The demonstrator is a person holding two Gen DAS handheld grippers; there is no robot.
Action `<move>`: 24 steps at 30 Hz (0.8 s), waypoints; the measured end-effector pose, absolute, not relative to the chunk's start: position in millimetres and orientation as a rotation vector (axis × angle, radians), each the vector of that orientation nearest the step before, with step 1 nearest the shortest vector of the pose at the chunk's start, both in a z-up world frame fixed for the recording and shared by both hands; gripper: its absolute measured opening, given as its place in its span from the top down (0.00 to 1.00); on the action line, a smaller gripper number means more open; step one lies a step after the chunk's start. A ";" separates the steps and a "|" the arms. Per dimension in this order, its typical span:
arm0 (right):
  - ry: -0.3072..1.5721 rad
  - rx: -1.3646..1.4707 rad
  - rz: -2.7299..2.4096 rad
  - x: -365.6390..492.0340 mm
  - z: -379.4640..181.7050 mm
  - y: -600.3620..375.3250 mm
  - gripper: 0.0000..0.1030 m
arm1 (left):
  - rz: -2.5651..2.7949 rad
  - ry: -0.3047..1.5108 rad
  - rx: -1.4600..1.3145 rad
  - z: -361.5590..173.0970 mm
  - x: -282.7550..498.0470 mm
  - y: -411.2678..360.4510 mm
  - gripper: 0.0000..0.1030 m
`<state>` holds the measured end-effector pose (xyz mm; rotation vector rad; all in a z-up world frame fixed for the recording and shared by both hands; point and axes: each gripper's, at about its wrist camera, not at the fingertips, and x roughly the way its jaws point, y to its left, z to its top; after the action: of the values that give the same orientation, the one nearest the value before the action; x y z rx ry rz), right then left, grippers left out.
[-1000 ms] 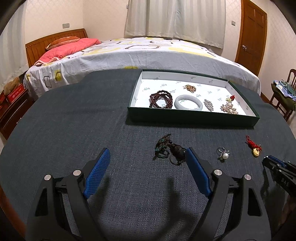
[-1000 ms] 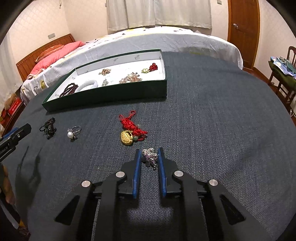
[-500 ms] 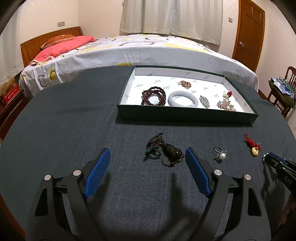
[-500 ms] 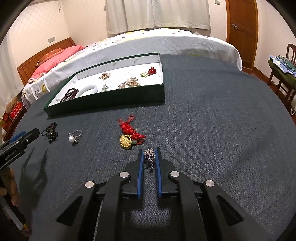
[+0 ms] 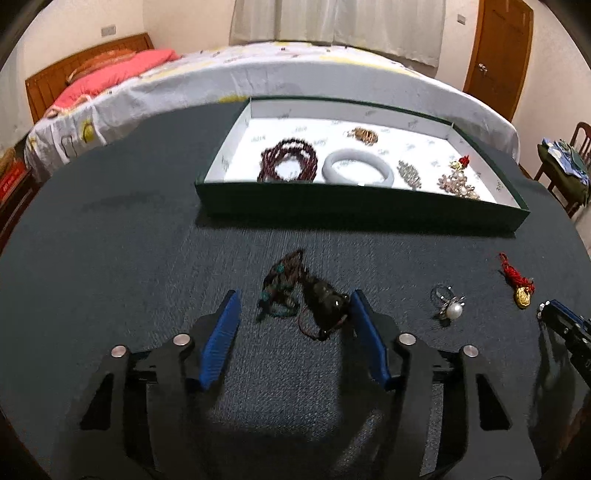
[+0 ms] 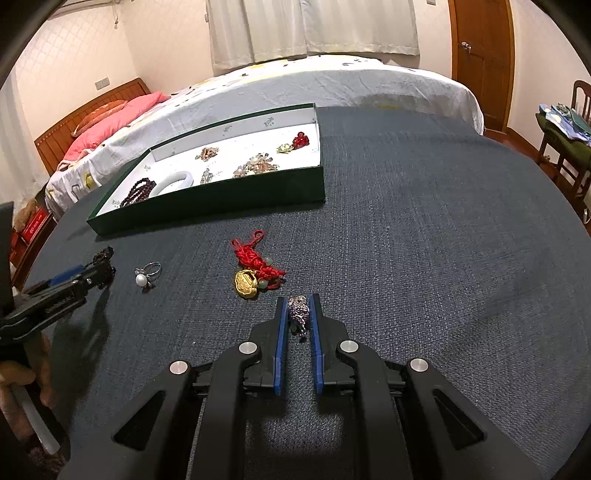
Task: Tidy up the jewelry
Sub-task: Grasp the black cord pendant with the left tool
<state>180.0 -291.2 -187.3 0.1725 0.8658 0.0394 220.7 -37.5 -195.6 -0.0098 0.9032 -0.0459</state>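
Pretty clearly a bedroom in someone's home. There's a made bed at 12 o'clock with a patterned white sheet, pink pillows and a wooden headboard up around 10. Curtains hang behind it, a wooden door sits at 1, and a chair piled with clothes is at 2 to 3. Wall outlet at 11. The table takes up the lower half.

Warm indoor light is cast from above; the left view is motion-blurred, fisheye edges are bent, and shadows are thrown on the dark grey woven surface.
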 end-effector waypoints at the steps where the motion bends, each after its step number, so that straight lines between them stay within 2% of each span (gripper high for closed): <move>1: 0.866 0.174 0.040 180.0 -187.4 -291.2 0.88 | -0.041 0.907 -0.015 -196.3 220.0 -35.4 0.44; 4: 0.865 0.176 0.044 180.2 -187.5 -290.5 0.88 | -0.042 0.908 -0.021 -195.8 217.1 -30.9 0.50; 9: 0.865 0.175 0.046 180.0 -187.6 -289.2 0.88 | -0.054 0.903 -0.015 -195.7 219.1 -30.5 0.50; 12: 0.865 0.175 0.046 180.3 -187.8 -289.4 0.88 | -0.072 0.896 0.004 -195.3 219.4 -33.4 0.61; 14: 0.864 0.174 0.046 180.3 -187.7 -289.1 0.88 | -0.084 0.891 0.021 -195.2 218.3 -35.2 0.76; 16: 0.864 0.175 0.046 180.2 -187.7 -289.4 0.88 | -0.097 0.890 0.021 -195.1 218.2 -35.6 0.83; 24: 0.850 0.176 0.048 180.2 -182.3 -287.9 0.88 | -0.102 0.866 0.015 -190.8 213.0 -31.5 0.83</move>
<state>180.2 -287.9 -182.3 0.1762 0.8499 0.0476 213.0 -31.5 -190.8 0.0149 0.8658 -0.1024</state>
